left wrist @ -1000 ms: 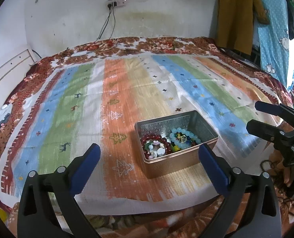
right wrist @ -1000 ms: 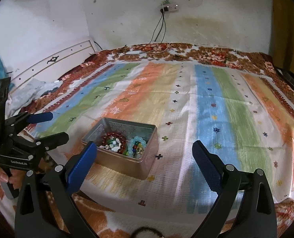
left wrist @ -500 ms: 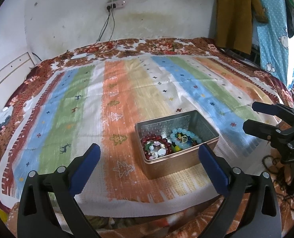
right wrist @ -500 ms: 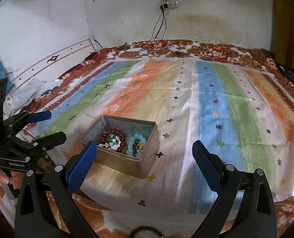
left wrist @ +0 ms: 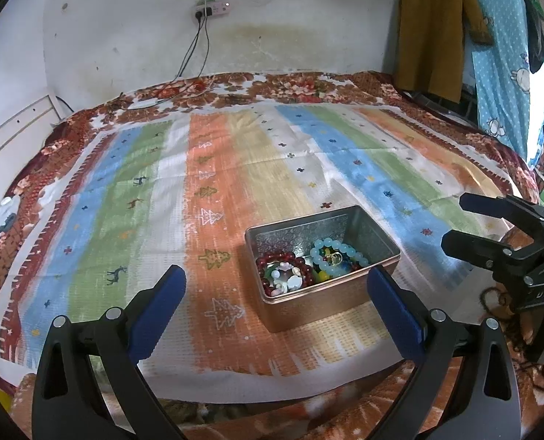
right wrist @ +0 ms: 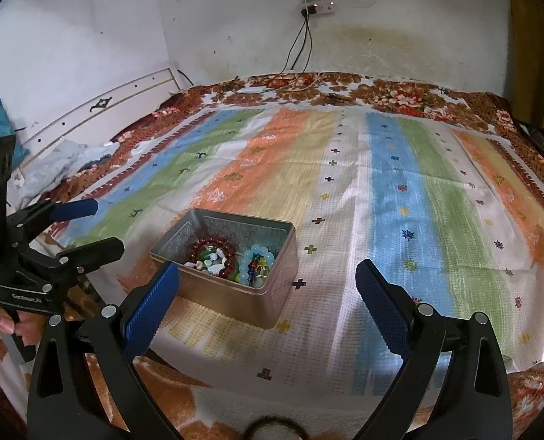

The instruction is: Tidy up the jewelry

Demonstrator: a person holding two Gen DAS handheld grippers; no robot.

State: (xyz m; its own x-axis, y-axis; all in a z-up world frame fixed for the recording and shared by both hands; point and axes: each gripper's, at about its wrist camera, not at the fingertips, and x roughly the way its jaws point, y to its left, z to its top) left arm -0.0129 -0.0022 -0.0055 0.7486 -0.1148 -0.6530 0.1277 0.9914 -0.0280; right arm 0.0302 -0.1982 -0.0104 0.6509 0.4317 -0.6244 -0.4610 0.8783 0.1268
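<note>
Left gripper (left wrist: 275, 291) is spread wide and holds nothing, its blue pads flanking the near side of the metal tin (left wrist: 321, 267) without touching it. Right gripper (right wrist: 266, 293) is likewise wide open and empty, with the tin (right wrist: 228, 267) just beyond its left pad.

Compared with one second earlier, both cameras have drawn slightly back and tilted upward: the tin sits a little lower in each view and more of the wall shows. The tin itself has not shifted on the bed.

Tin contents: a dark red bead bracelet (left wrist: 285, 269) on the left, ringing small pale stones, and a pale blue bead bracelet (left wrist: 338, 255) on the right over mixed coloured beads.

Setting: the tin rests near the front edge of a striped cloth (left wrist: 235, 168) laid over a floral blanket (left wrist: 272, 84). A power strip (left wrist: 211, 9) hangs on the far wall.
</note>
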